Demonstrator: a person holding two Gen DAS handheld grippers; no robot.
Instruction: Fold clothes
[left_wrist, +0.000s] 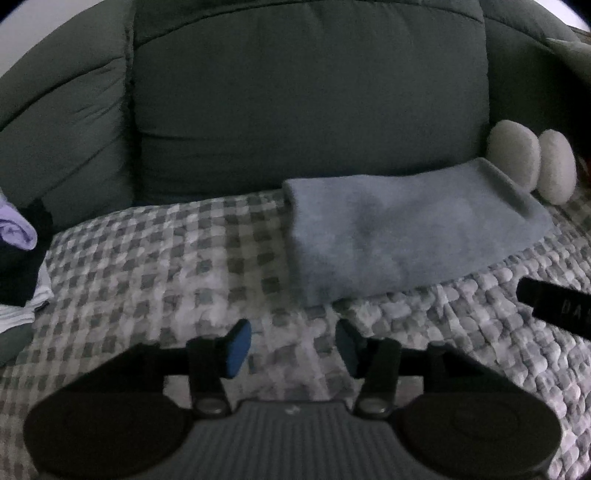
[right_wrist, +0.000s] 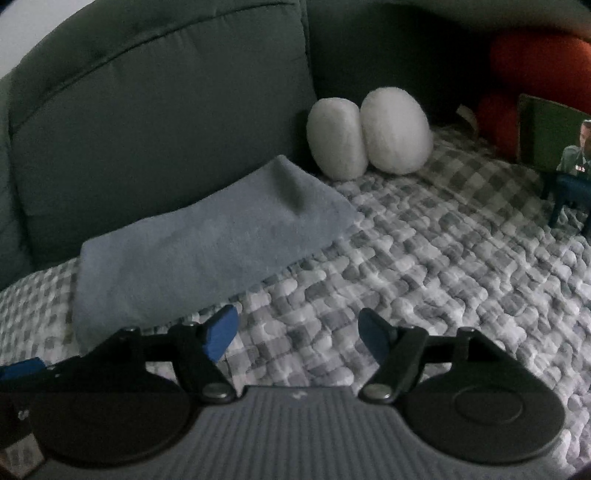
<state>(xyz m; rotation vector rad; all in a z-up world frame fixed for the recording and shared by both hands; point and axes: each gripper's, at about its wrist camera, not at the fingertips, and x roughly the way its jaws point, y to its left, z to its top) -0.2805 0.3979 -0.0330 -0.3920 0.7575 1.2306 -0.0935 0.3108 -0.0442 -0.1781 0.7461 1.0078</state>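
Folded blue-grey towel (left_wrist: 402, 236) sits on the checkered blanket (left_wrist: 147, 266), against the sofa cushion (left_wrist: 310, 103). Both the left hand-held gripper (left_wrist: 293, 345) and right hand-held gripper (right_wrist: 297, 334) are released, nothing in them, just in front of the towel.

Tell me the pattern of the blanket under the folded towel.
The blanket has a grey-and-white check, puffy in texture. It shows best in the right wrist view, beside the blue-grey towel.

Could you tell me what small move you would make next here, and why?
Probably swing the left gripper toward the clothes pile at the sofa's left edge. The grey-blue towel already lies folded on the checked blanket, and both grippers, the right gripper too, are open and empty.
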